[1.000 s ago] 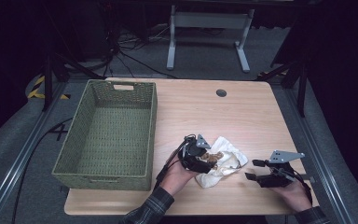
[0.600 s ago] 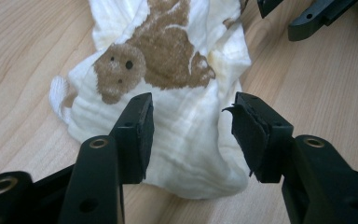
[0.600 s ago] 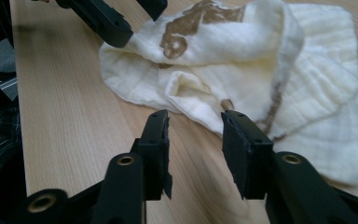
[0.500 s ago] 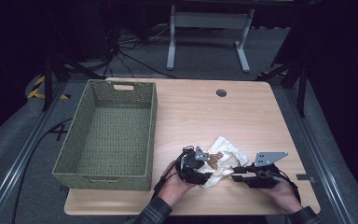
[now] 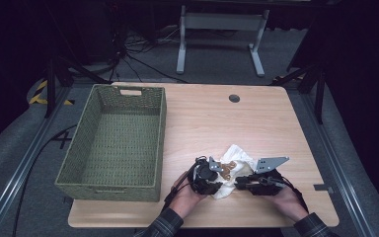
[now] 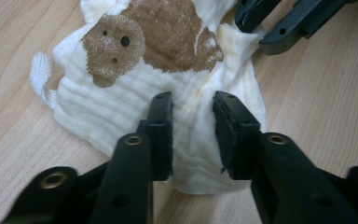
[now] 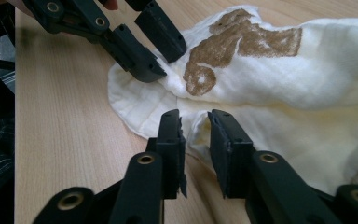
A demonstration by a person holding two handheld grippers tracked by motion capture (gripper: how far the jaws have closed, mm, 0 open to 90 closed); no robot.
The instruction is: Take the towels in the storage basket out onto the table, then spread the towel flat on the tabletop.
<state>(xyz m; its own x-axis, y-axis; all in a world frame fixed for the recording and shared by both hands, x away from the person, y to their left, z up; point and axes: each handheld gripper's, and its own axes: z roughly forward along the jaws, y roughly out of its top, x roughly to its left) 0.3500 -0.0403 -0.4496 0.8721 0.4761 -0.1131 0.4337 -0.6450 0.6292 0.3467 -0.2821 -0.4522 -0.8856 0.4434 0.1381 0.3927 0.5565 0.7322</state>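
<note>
Cloth [image 5: 234, 165] lay bunched near the table's [image 5: 276, 123] front edge; my left gripper [image 6: 193, 114] and right gripper [image 7: 195, 128] had just been closing, each with a fold between unpinched jaws (thin fabric could slip free).

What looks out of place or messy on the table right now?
The cream muslin cloth with a brown animal print lies crumpled near the wooden table's front edge, outside the green woven basket. Nothing looks spilled or damaged.

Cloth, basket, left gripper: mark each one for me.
cloth [image 6: 121, 98], left gripper view, white weave below the brown print
basket [image 5: 113, 136], high view, woven floor
left gripper [image 6: 193, 105], left gripper view, gap between its jaw tips
</note>
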